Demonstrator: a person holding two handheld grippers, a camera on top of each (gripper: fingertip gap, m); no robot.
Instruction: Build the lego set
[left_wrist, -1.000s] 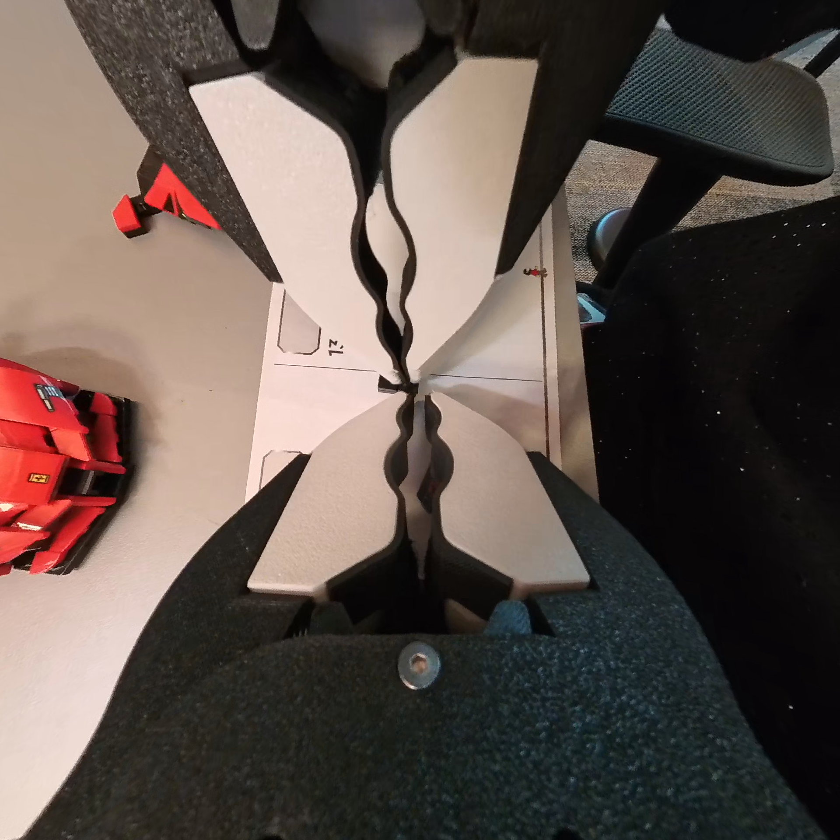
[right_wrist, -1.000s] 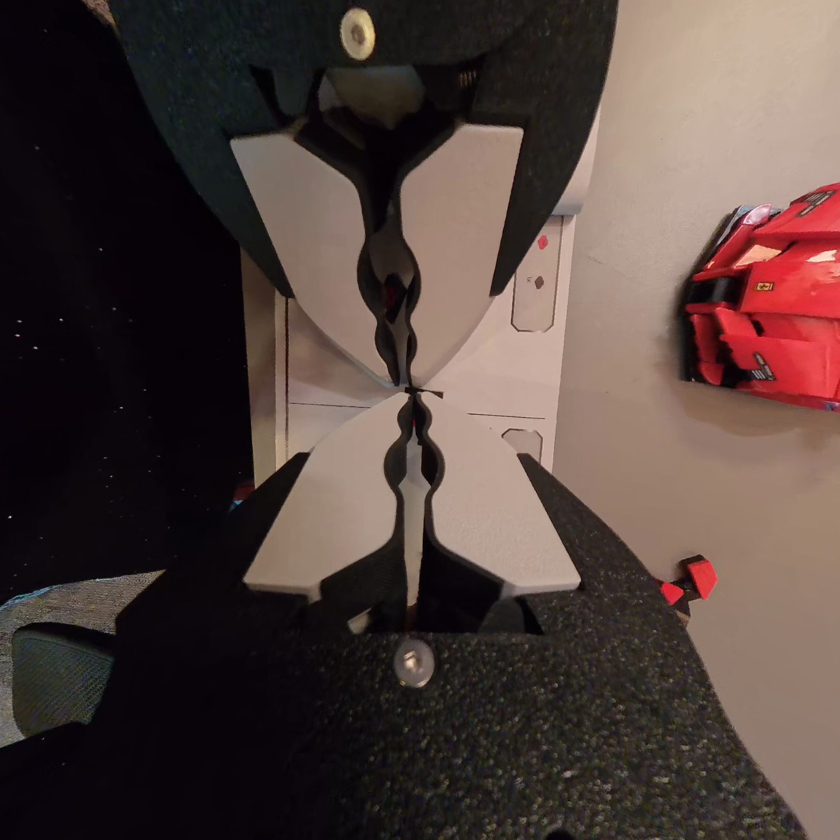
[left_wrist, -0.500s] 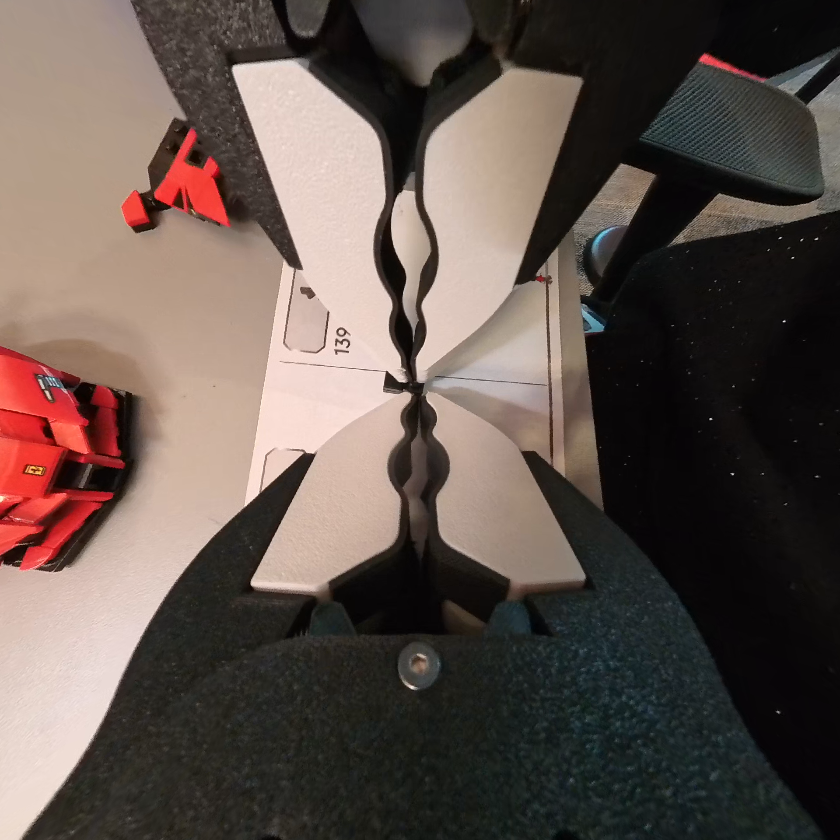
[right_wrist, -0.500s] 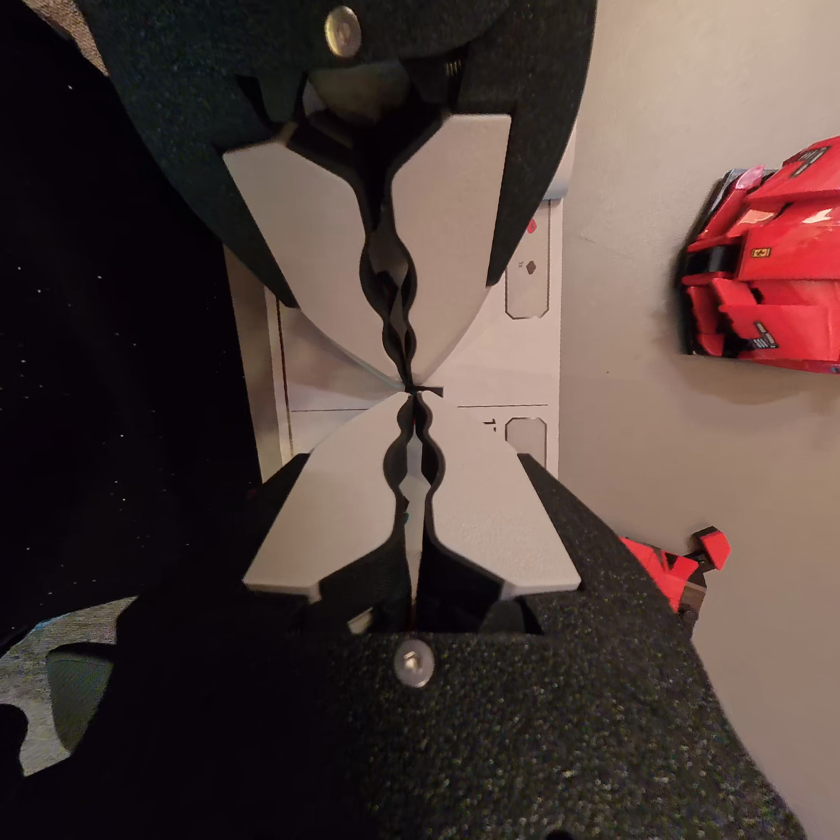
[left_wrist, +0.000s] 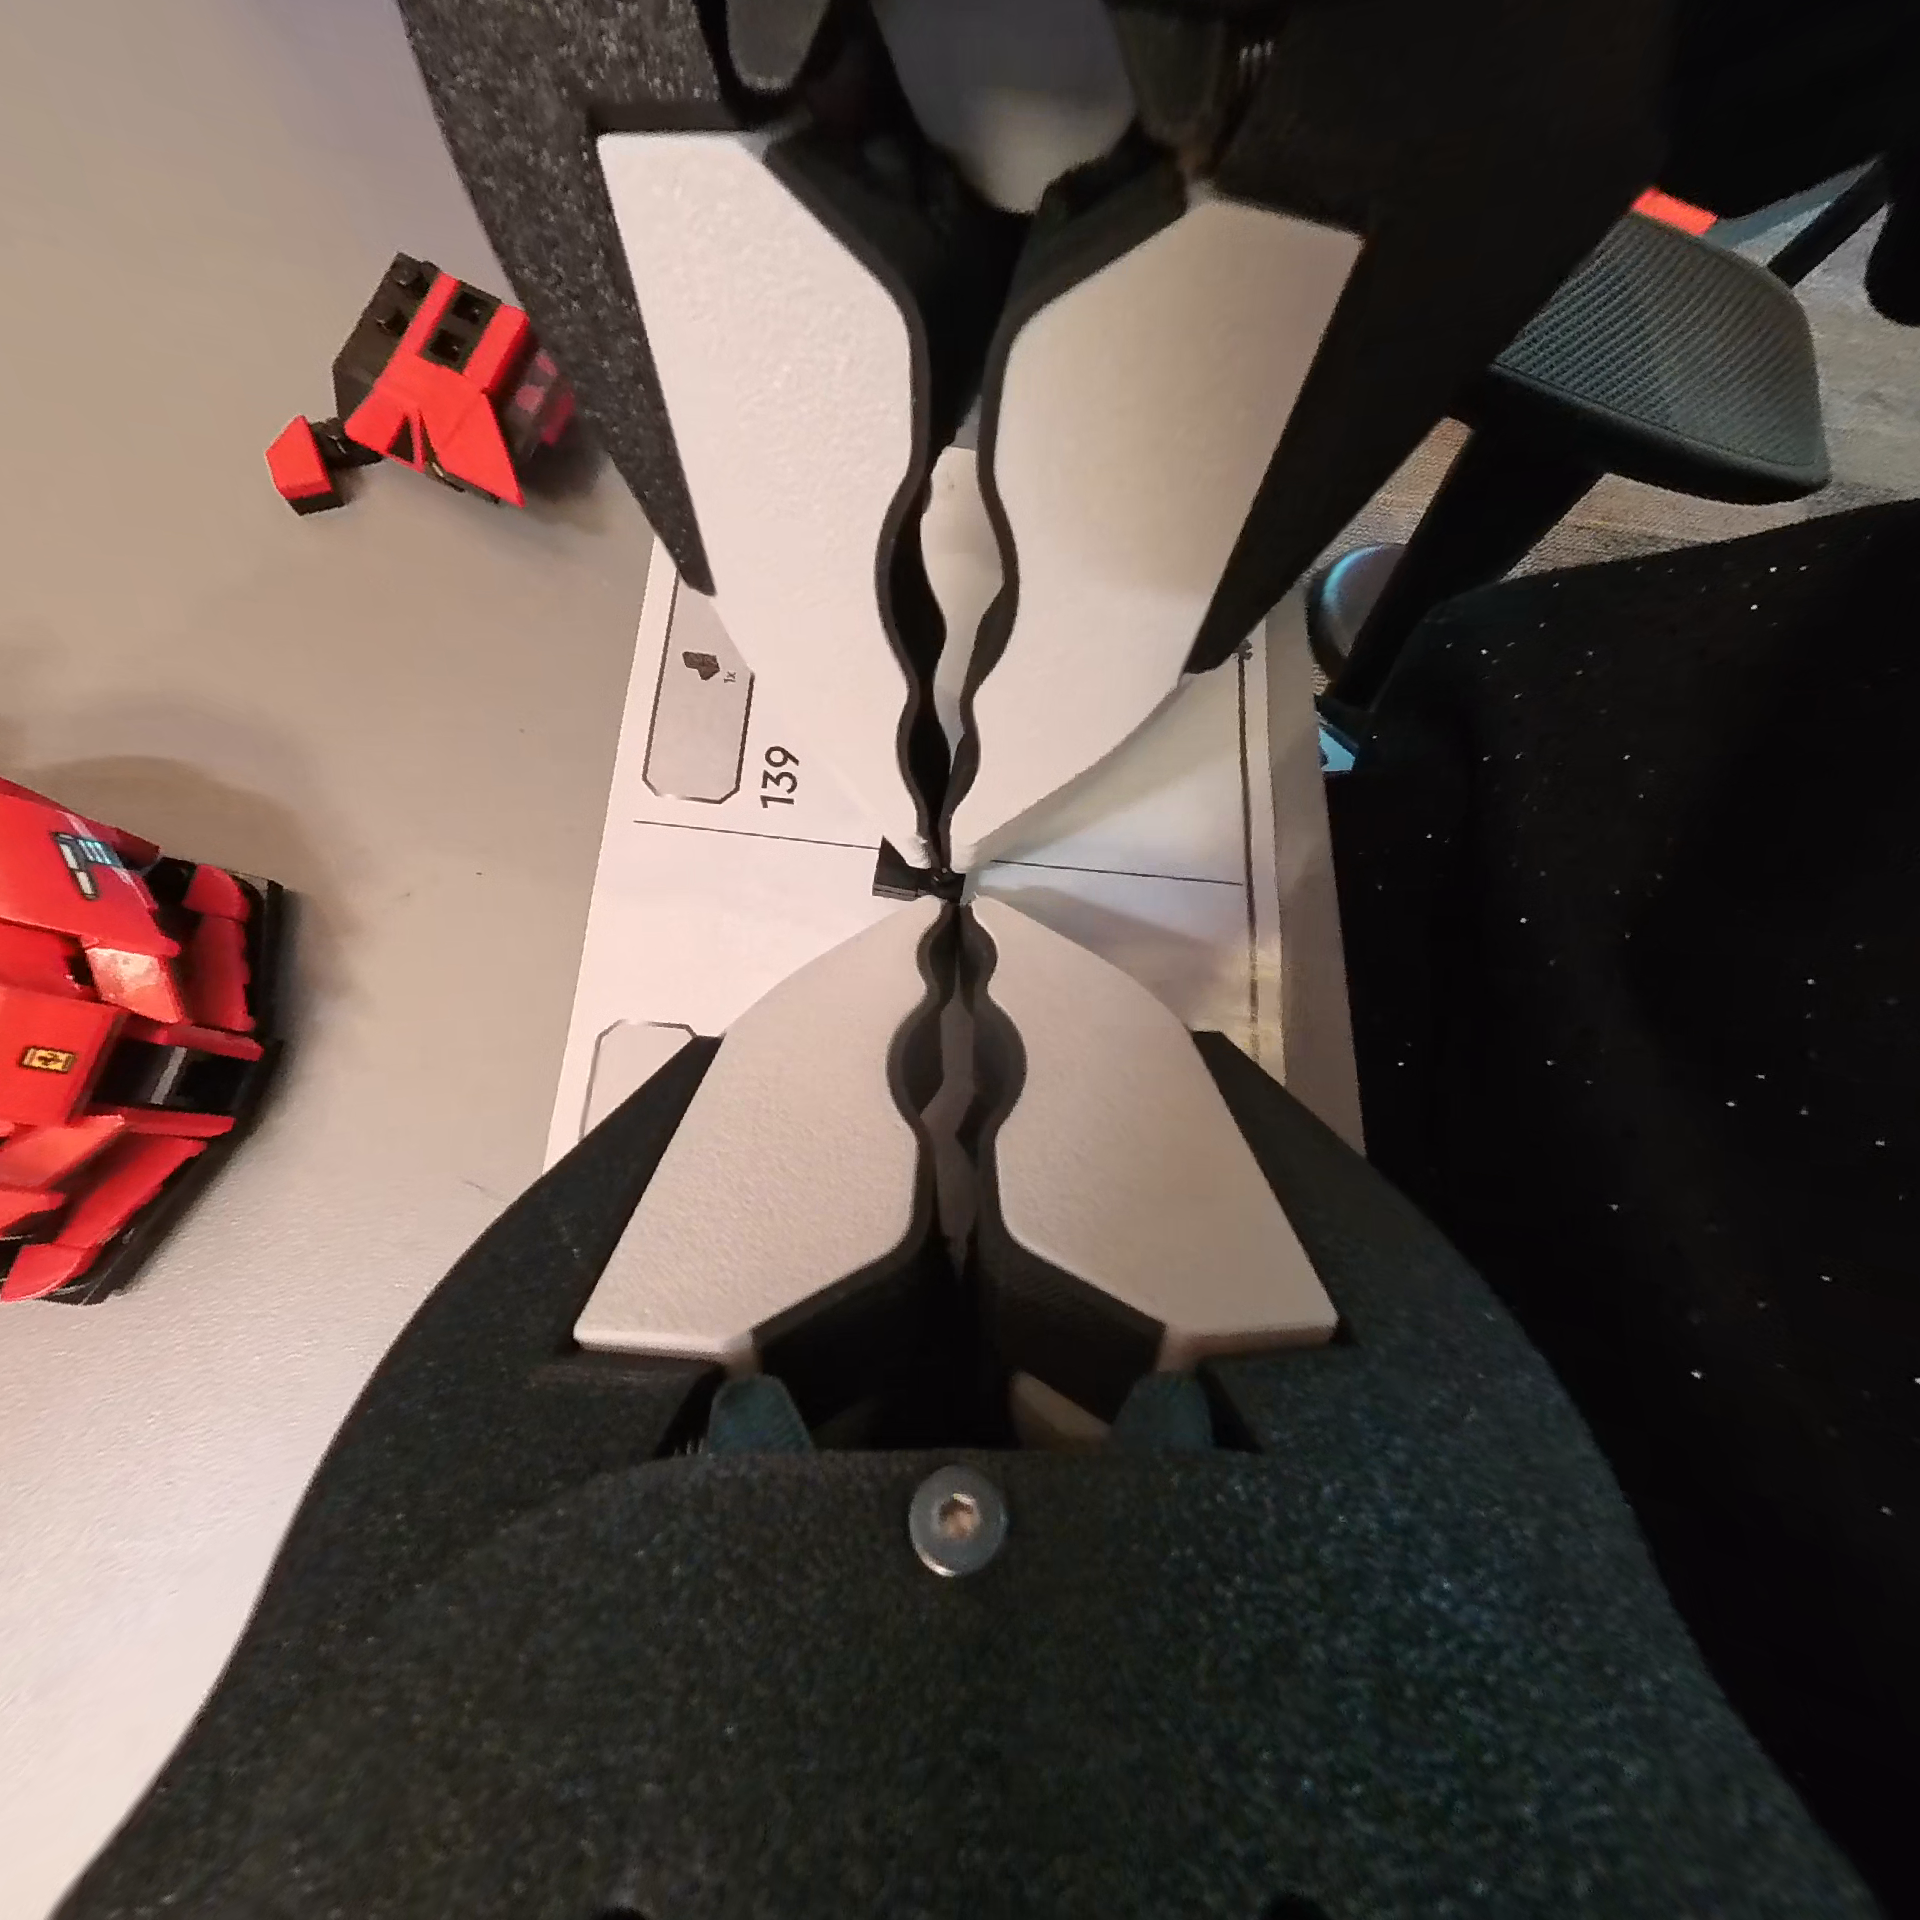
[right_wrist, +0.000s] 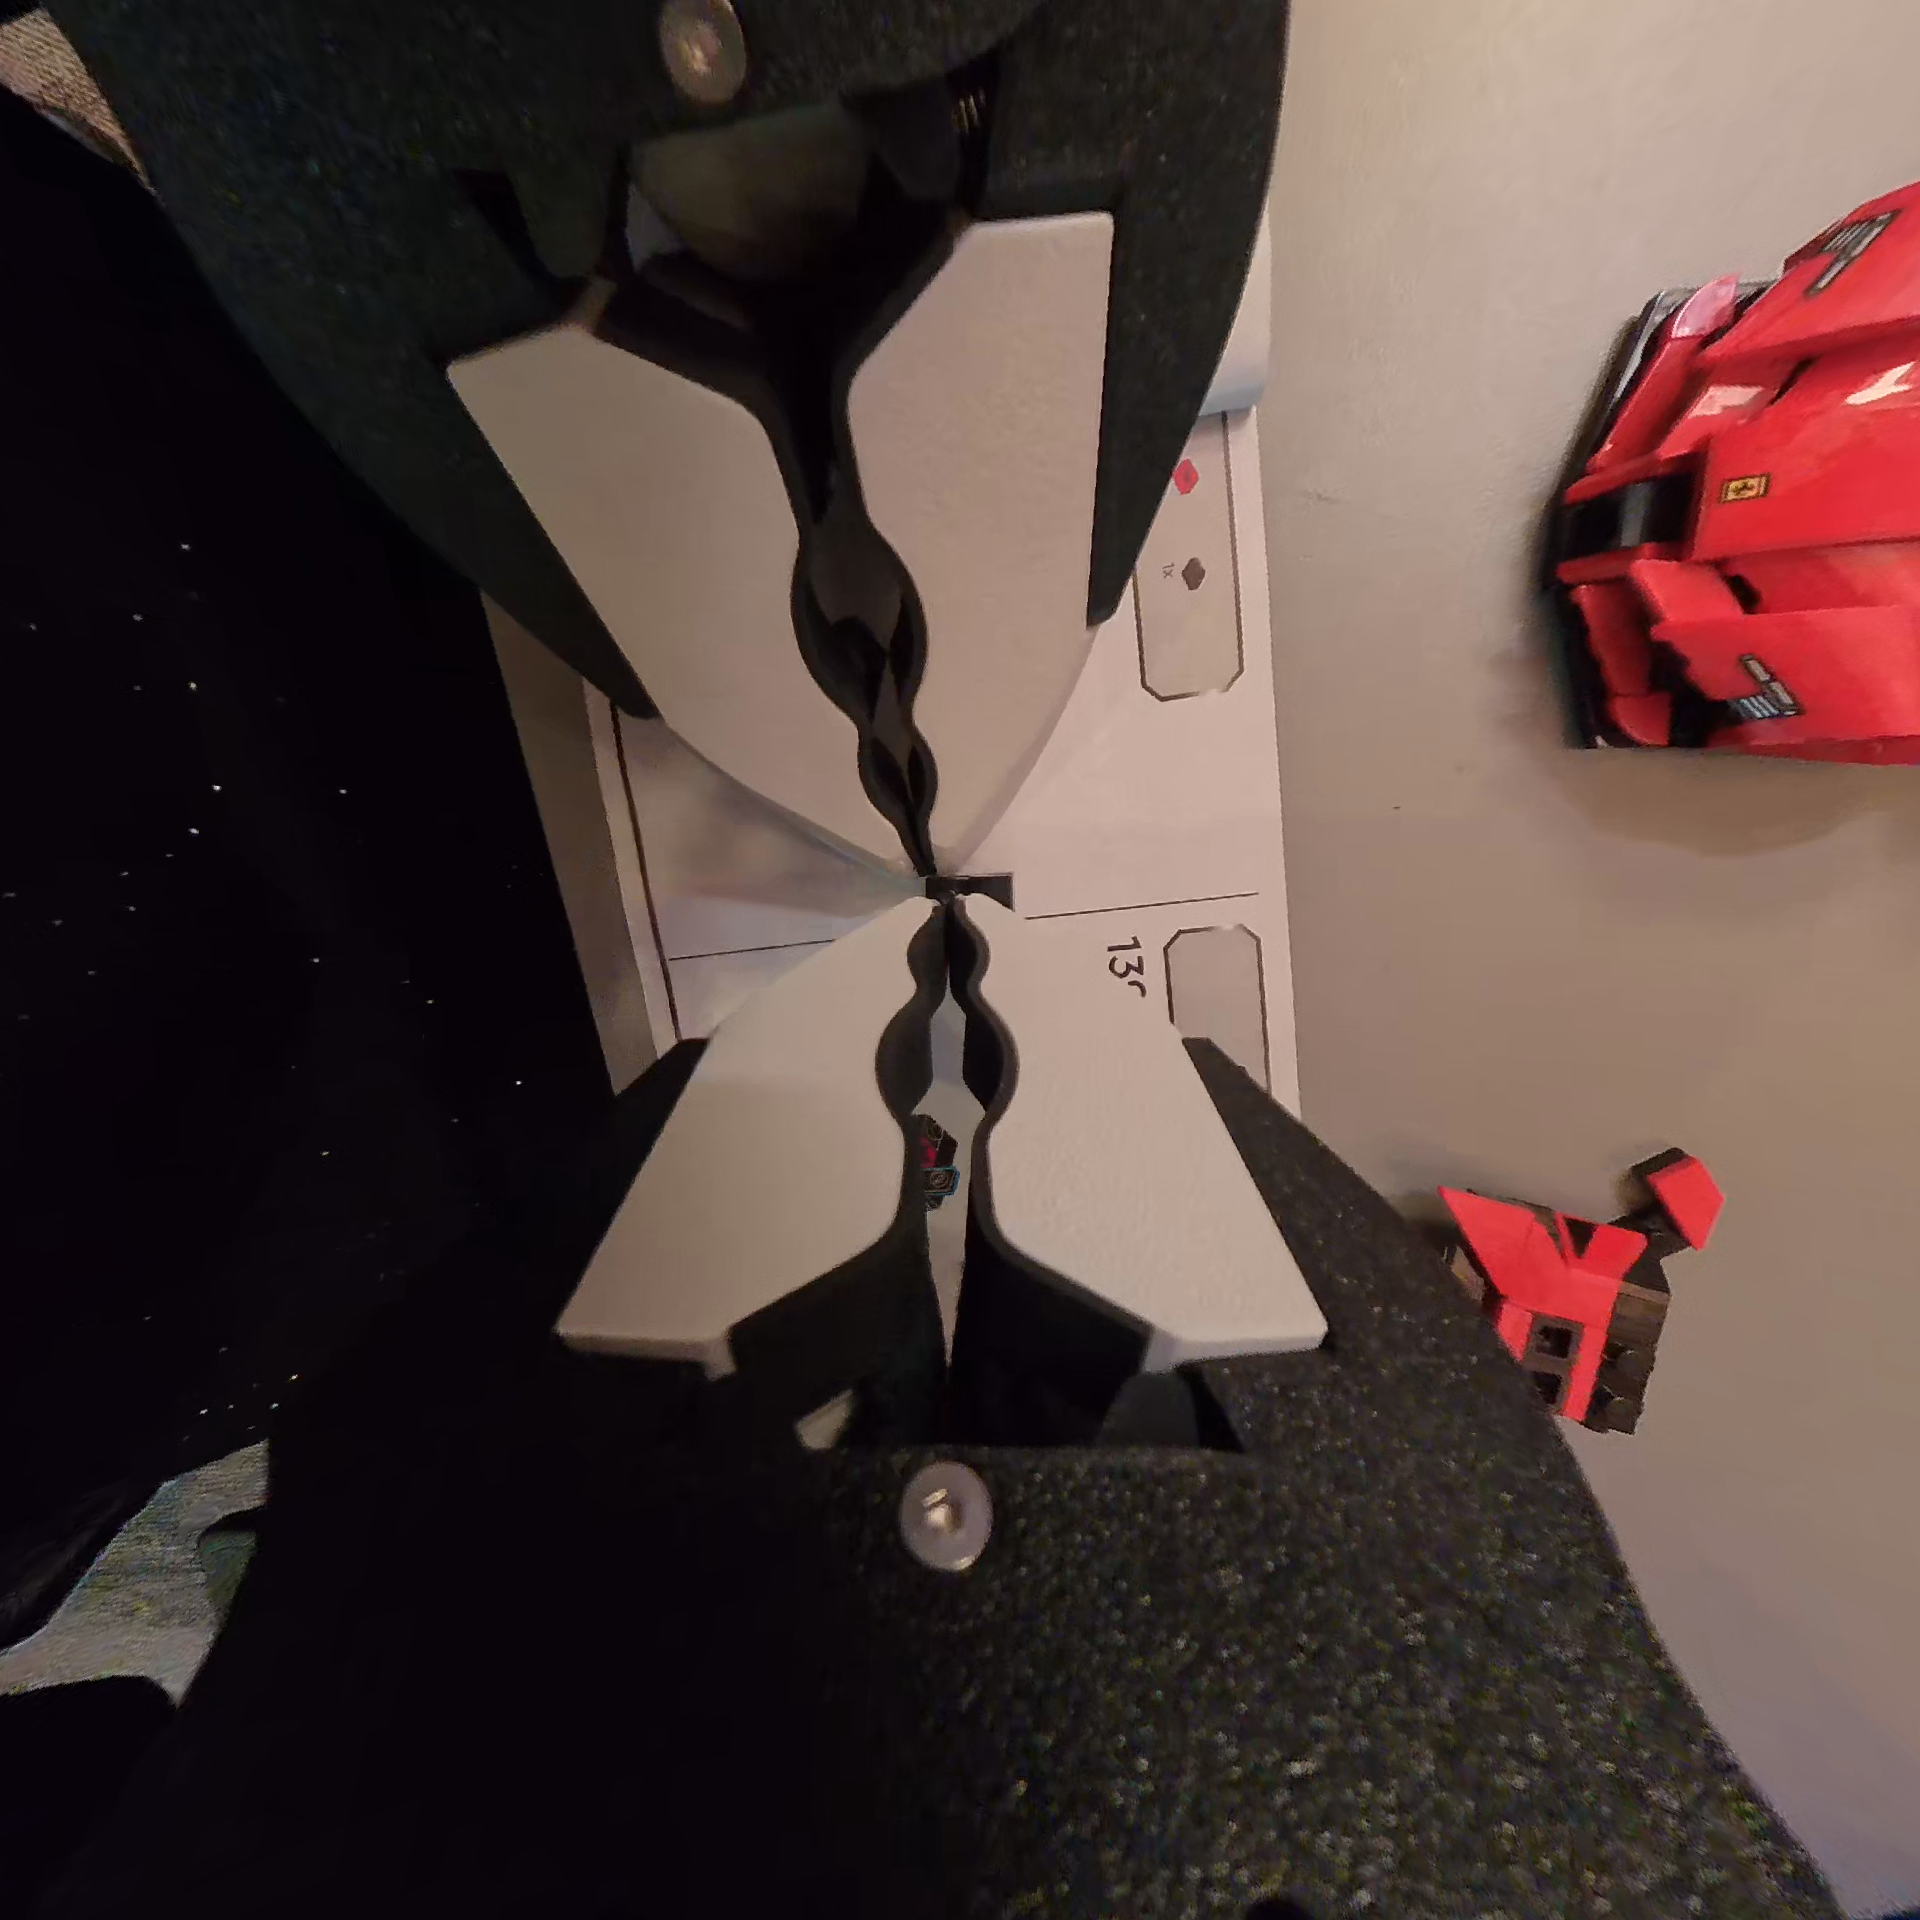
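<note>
Red bodywork dominates what is built so far: the red car (left_wrist: 114, 1039) sits on the grey worktop (left_wrist: 312, 675) at 9 o'clock in the left wrist view and at 2 o'clock in the right wrist view (right_wrist: 1756, 499). It looks largely assembled, with sloped panels and printed tiles in place.

A separate red-and-black sub-assembly (left_wrist: 436, 400) lies apart from the car, at 10 o'clock in the left view and 4 o'clock in the right view (right_wrist: 1569, 1309). It is not joined to the car body.

The instruction booklet (left_wrist: 727, 904) lies open on the worktop directly under both grippers, at the worktop's near edge.

Left gripper (left_wrist: 951, 920): fingers closed down to a narrow slit, tips meeting the opposing tips. Right gripper (right_wrist: 951, 906): fingers likewise nearly closed. The two grippers face each other tip to tip above the booklet, and a tiny black piece (left_wrist: 906, 871) sits pinched at the meeting point, jutting toward 9 o'clock in the left view. Which gripper bears the hold I cannot tell; both tips touch it.

Judgement: build is late-stage. Remaining, as far as visible: place the tiny black piece, then mount the loose sub-assembly on the car. Hidden gaps elsewhere on the car cannot be ruled out.
</note>
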